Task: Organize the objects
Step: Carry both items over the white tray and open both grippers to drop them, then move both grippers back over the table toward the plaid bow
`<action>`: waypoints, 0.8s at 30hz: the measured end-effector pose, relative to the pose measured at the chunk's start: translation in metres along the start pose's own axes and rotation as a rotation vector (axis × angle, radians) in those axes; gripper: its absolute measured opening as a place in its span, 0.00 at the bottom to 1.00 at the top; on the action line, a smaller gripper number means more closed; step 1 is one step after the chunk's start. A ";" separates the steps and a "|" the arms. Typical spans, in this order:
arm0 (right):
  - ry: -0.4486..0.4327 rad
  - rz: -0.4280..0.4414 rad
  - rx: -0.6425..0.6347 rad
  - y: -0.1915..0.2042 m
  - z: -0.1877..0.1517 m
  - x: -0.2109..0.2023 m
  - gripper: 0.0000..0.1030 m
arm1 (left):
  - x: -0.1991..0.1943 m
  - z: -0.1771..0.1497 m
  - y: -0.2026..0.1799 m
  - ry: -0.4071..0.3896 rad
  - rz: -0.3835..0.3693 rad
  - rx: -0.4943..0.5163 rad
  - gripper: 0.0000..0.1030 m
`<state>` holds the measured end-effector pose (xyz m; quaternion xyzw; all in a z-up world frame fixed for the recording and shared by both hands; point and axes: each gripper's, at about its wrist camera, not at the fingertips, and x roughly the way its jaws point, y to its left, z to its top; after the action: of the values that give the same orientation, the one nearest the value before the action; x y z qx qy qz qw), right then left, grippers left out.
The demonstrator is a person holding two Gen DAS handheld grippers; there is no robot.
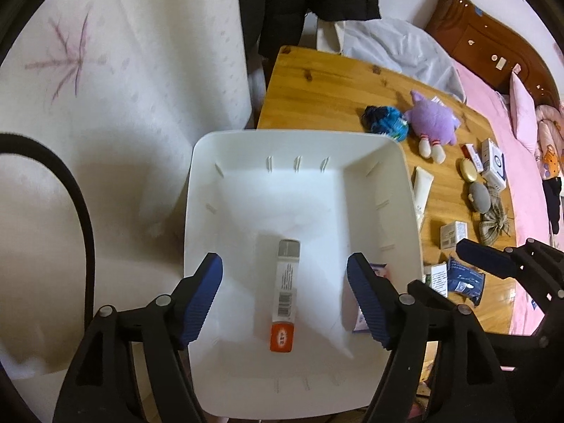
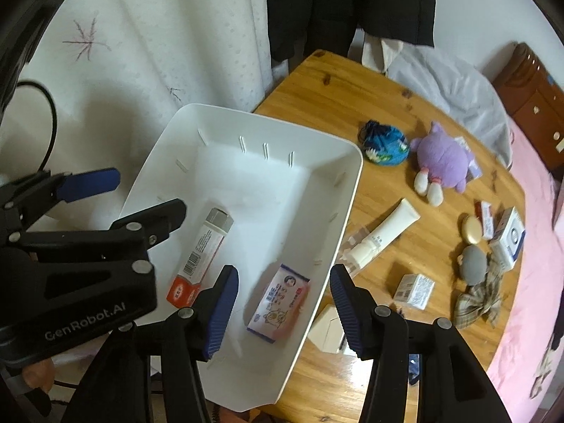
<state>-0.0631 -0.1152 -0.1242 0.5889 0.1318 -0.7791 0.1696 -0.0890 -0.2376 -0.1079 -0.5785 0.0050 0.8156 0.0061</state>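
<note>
A white plastic bin (image 1: 299,137) sits at the wooden table's left edge. On its floor lies a long white box with an orange end (image 1: 286,289). My left gripper (image 1: 285,303) hangs open over this box, its blue pads well clear of both sides. A flat pack of wipes with a cartoon print (image 2: 280,303) lies in the bin's near right corner. My right gripper (image 2: 286,312) stands open above the pack, pads apart from it. Neither gripper holds anything.
Loose on the table (image 2: 317,81) right of the bin: a white tube (image 2: 384,232), blue pouch (image 2: 384,144), purple plush (image 2: 444,165), gold compact (image 2: 472,229), grey stone (image 2: 474,264), plaid bow (image 2: 479,299), several small boxes. White curtain left, pink bed right.
</note>
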 end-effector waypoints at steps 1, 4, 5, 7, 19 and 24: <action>-0.006 -0.007 -0.002 0.000 -0.001 -0.002 0.54 | -0.002 0.001 -0.002 -0.006 -0.005 0.007 0.75; -0.017 -0.017 0.004 -0.004 -0.003 -0.007 0.54 | -0.007 0.003 -0.007 -0.017 -0.015 0.022 0.75; -0.019 -0.020 0.007 -0.004 -0.003 -0.008 0.54 | -0.008 0.003 -0.008 -0.020 -0.019 0.027 0.75; -0.025 -0.024 0.011 -0.006 -0.005 -0.011 0.54 | -0.011 0.004 -0.011 -0.025 -0.022 0.035 0.75; -0.083 -0.072 0.048 -0.015 -0.021 -0.035 0.54 | -0.036 0.007 -0.033 -0.100 -0.038 0.118 0.76; -0.124 -0.104 0.111 -0.030 -0.031 -0.051 0.54 | -0.047 0.011 -0.047 -0.138 -0.054 0.159 0.79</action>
<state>-0.0359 -0.0703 -0.0837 0.5405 0.1082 -0.8279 0.1039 -0.0834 -0.1908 -0.0604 -0.5187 0.0535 0.8500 0.0742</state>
